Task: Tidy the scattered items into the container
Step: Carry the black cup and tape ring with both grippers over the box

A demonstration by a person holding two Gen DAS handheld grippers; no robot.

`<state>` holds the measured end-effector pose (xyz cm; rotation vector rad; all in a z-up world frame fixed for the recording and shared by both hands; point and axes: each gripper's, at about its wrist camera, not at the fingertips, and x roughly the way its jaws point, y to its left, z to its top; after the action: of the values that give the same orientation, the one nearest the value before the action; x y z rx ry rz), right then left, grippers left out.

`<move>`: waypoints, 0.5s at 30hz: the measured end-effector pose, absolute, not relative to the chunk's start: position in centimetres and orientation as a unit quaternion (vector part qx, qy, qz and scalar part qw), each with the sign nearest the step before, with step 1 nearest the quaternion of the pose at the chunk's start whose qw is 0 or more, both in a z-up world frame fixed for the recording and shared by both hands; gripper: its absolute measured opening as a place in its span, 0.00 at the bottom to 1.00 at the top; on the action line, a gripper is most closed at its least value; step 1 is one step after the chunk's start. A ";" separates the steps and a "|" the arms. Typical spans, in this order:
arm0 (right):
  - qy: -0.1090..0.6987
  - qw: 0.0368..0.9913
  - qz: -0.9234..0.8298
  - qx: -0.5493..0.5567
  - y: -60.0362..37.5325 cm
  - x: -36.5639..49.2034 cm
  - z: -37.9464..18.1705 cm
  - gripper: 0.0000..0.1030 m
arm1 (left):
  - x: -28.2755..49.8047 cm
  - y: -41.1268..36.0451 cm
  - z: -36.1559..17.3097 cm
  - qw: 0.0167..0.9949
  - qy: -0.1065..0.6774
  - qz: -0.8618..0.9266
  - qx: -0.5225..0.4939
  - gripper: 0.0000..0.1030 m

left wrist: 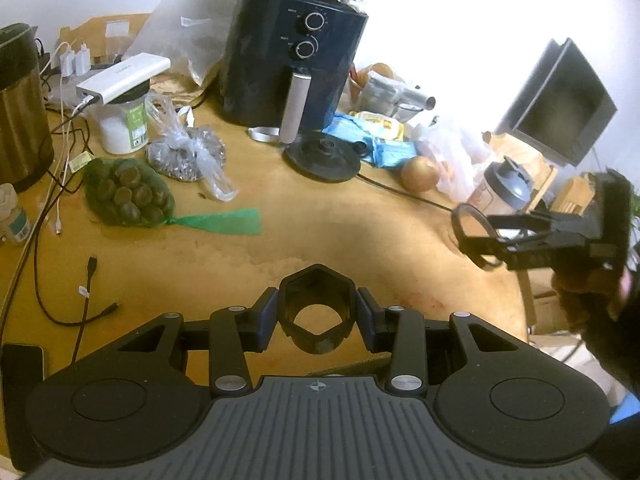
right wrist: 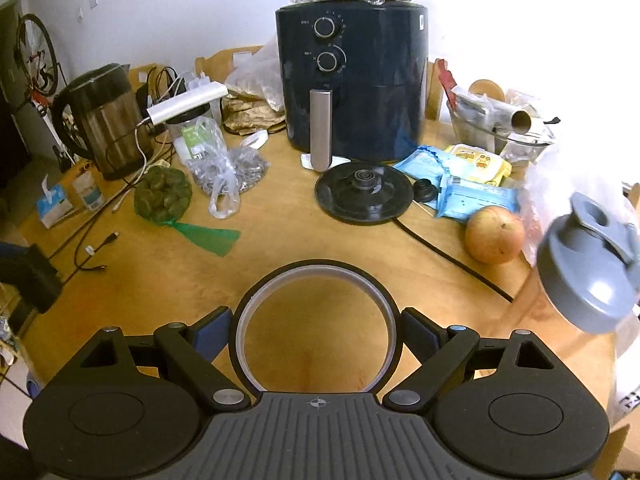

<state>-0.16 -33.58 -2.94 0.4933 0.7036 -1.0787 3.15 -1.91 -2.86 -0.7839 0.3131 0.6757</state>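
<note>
Left gripper [left wrist: 318, 316], seen from its own wrist camera, is clamping a black hexagonal holder [left wrist: 317, 307] between its blue pads, the jaws standing narrow and pressing on two opposite flat sides. The holder is hanging above the wooden table [left wrist: 328, 232]; its open bore is running forward and downward along the fingers, so the view is passing through it to the table below.

Right gripper [right wrist: 316, 336] is gripping a wide black ring with a pale inner band [right wrist: 316, 276], jaws spread far apart and pads bearing on the ring's left and right edges. The ring is standing on edge, its axis pointing ahead along the fingers, and the table [right wrist: 280, 240] is showing through its opening.

In the left view the right gripper [left wrist: 486, 236] is appearing at the right edge, carrying the ring [left wrist: 470, 220] above the table's rim near a grey-lidded shaker bottle [left wrist: 506, 186].

Behind both, a dark air fryer [right wrist: 352, 84], an apple [right wrist: 495, 234] and a green net bag [right wrist: 162, 194] are lying on the table.
</note>
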 end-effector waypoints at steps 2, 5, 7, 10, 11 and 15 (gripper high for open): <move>0.320 0.771 -0.500 0.232 -32.8 -0.5 -2.5 0.88 | 3.3 -2.2 -2.4 0.856 0.143 0.326 -0.375 0.39; 0.315 0.770 -0.500 0.239 -31.7 -0.9 -2.0 0.88 | 3.6 -2.6 -1.8 0.854 0.139 0.330 -0.378 0.39; 0.313 0.770 -0.498 0.246 -31.1 -1.2 -1.8 0.88 | 3.9 -3.1 -1.5 0.852 0.137 0.331 -0.382 0.39; 0.305 0.773 -0.489 0.264 -30.2 -1.5 -1.5 0.88 | 4.3 -3.7 -1.2 0.850 0.136 0.332 -0.387 0.39; 0.302 0.775 -0.486 0.269 -29.9 -1.6 -1.5 0.88 | 4.5 -4.0 -1.0 0.849 0.136 0.332 -0.388 0.39; 0.300 0.779 -0.478 0.274 -28.7 -1.9 -0.8 0.88 | 4.8 -4.8 -0.4 0.847 0.134 0.335 -0.390 0.39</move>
<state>-1.86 -28.71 -0.77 0.5912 0.6483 -1.0334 4.80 -4.81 -0.41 -0.8232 0.2830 0.7065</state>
